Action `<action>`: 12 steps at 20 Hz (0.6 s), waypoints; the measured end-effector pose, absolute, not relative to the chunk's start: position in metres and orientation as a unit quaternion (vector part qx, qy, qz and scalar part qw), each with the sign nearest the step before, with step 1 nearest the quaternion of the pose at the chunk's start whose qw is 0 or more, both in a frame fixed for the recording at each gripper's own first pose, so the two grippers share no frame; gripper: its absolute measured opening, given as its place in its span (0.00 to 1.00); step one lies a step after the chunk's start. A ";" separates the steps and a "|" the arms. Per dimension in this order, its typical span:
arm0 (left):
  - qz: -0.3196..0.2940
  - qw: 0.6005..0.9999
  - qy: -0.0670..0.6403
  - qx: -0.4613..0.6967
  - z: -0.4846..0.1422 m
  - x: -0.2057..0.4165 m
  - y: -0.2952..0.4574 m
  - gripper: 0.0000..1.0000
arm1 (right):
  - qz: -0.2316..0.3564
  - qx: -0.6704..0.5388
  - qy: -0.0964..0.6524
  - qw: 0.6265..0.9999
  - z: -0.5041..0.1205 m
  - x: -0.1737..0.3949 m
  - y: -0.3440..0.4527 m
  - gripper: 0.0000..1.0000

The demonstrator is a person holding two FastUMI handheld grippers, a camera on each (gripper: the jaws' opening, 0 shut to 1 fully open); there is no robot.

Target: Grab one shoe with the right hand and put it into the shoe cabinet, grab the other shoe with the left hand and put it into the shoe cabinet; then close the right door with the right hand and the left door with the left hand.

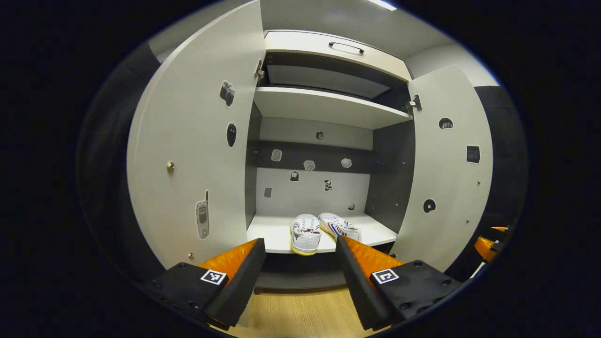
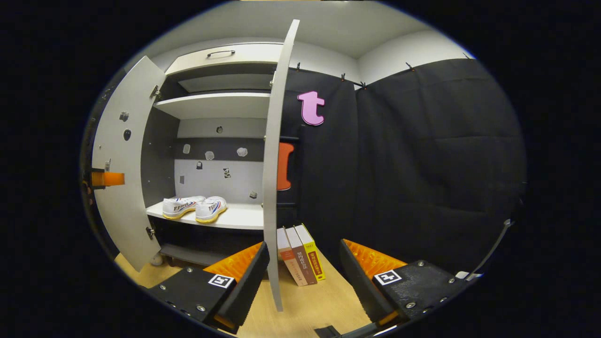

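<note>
I see the shoe cabinet [image 1: 328, 105] standing on a pale wood floor [image 2: 305, 305] against the booth's black cloth wall [image 2: 422, 164], its left door [image 1: 188, 155] and right door [image 1: 446, 164] swung wide. Both white shoes [image 1: 324, 230] sit side by side on the lower shelf [image 1: 272, 232]. Three books [image 2: 300, 256] stand on the floor beside the right door's edge. My left gripper [image 1: 300, 263] and right gripper [image 2: 303, 267] hang before the cabinet, jaws spread apart, holding nothing. The stickers inside are too small to make out.
</note>
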State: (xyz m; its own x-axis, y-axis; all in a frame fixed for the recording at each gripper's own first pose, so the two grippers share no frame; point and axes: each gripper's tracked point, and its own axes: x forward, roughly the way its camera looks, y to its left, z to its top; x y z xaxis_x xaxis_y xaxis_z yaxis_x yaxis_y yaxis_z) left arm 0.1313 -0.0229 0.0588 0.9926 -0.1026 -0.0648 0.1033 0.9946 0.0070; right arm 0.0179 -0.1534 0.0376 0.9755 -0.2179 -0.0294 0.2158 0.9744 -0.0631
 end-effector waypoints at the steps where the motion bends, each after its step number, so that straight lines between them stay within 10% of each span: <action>1: -0.052 0.998 0.034 0.007 0.055 0.126 -0.020 0.96 | -0.119 -0.033 0.020 0.992 0.036 0.021 -0.163 0.93; 12: -0.059 0.998 0.012 0.007 0.064 0.068 -0.002 0.96 | -0.113 -0.009 0.019 0.993 0.021 0.069 -0.185 0.98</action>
State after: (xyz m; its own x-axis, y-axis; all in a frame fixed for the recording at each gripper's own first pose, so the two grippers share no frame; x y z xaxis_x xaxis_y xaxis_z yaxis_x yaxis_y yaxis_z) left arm 0.0682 -0.0018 0.0636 0.9928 -0.1173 -0.0243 0.1176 0.9930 0.0123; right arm 0.0686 -0.1853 0.0211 0.9736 -0.2254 -0.0349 0.2247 0.9742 -0.0215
